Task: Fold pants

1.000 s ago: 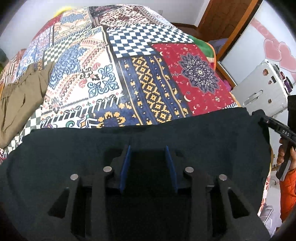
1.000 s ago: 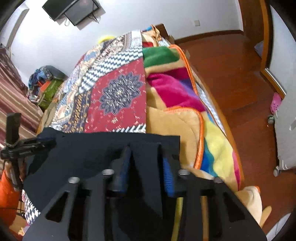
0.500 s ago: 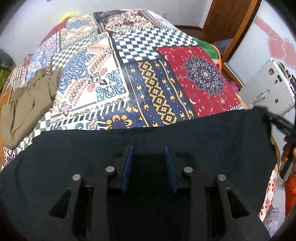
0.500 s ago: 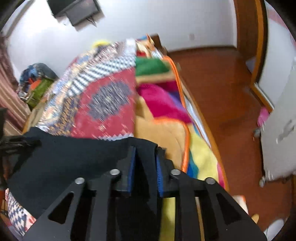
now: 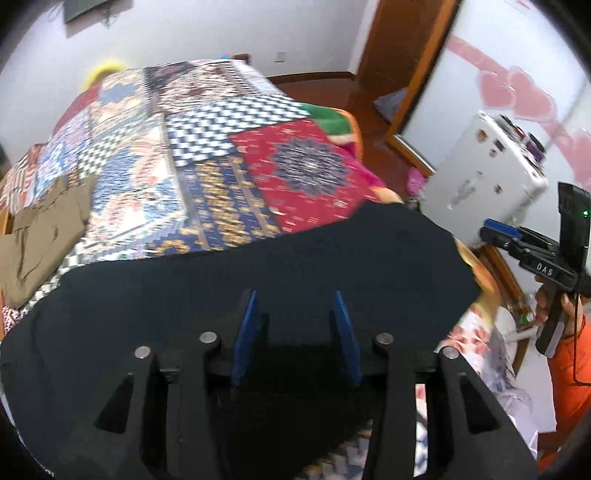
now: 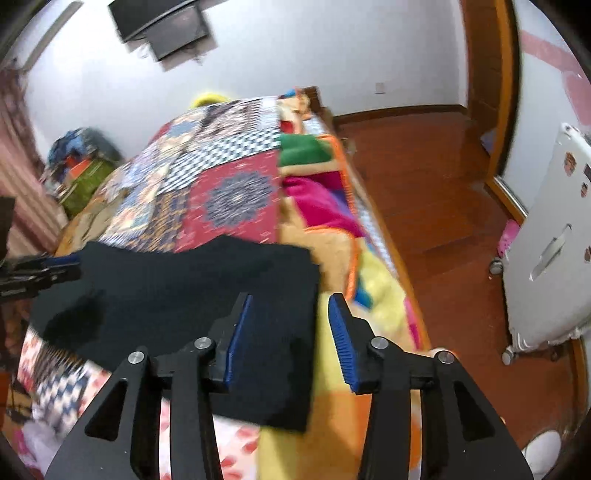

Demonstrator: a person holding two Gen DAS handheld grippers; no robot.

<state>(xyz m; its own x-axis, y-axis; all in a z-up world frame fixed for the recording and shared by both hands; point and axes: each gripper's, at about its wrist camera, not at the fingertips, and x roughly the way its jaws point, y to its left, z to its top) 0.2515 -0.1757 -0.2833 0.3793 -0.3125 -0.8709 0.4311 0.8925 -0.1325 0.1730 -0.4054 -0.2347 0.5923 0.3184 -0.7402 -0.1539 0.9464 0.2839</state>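
- In the left wrist view, your left gripper (image 5: pixel 297 332) has its blue pads (image 5: pixel 245 332) wide apart, with nothing held between them; the black pants (image 5: pixel 258 273) lie under and in front of the fingers, across the near edge of the bed.
- In the right wrist view, your right gripper (image 6: pixel 291 334) also has its fingers spread; the right edge of the pants (image 6: pixel 192 291) lies in the gap between them, but the pads (image 6: pixel 341 339) do not press on it.
- Only the left view shows your right gripper (image 5: pixel 524 247) from the side, beside the right end of the pants and apart from it, with white letters that read "DAS" on the body and a small green light on the block above it.
- Only the right view shows the tip of your left gripper (image 6: pixel 40 271) at the left end of the pants; I cannot tell whether it touches the cloth.
- The near part of the pants is hidden behind the gripper bodies in both views, so I cannot make out the waist or the legs.
- Behind the pants is the patchwork bedcover (image 5: pixel 207 155) (image 6: pixel 236 192); the left view alone shows an olive garment (image 5: pixel 40 229) on its left side.
- The right view alone shows the multicoloured fleece blanket (image 6: pixel 325 206) at the bed's right edge.
- To the right stands a white suitcase (image 5: pixel 484 177) (image 6: pixel 550 266) with stickers, too blurred to read.
- Far on the wall, a dark screen (image 6: pixel 162 26) is cut off by the top edge.
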